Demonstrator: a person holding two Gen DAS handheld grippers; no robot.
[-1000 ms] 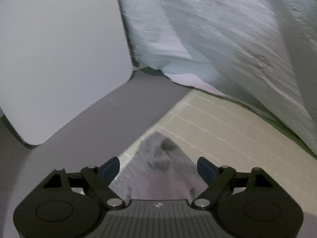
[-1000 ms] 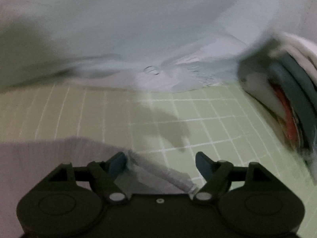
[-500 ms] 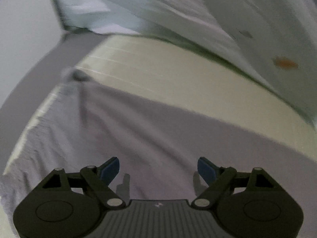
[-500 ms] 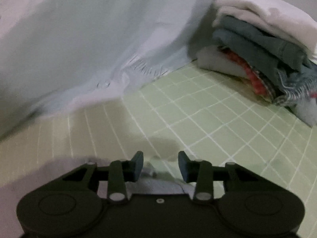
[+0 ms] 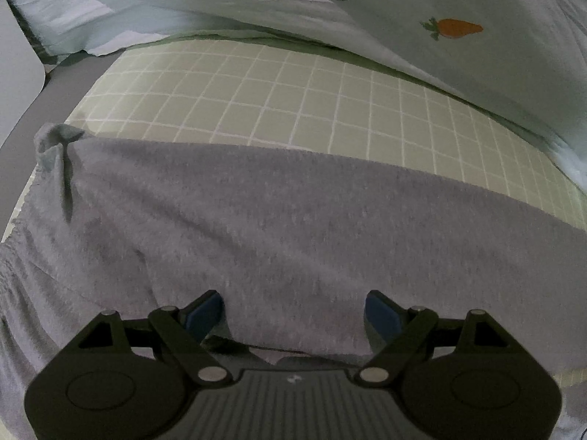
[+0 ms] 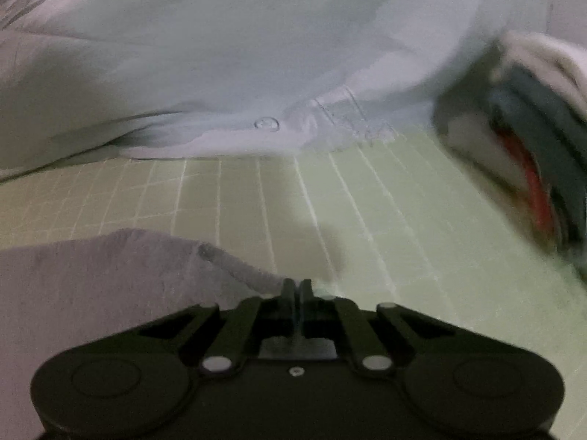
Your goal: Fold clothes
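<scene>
Leftward: one grey fleecy garment (image 5: 279, 227), soft and nubbly, spread flat over green checked sheet (image 5: 286, 84), one corner bunched at far left. Left gripper (image 5: 293, 311) spread wide above it, gripping nothing. Beyond: pale duvet (image 5: 458, 0) printed with one orange carrot (image 5: 460, 28). Rightward: right gripper (image 6: 297, 289) pinched tight on garment's rolled hem. Far right: one blurred stack of folded clothes (image 6: 528, 139), layer count unclear.

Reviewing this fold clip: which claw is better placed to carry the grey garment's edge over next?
Right. The right claw is shut on the grey garment at its corner, ready to pull. The left claw is open over the cloth, gripping nothing.
</scene>
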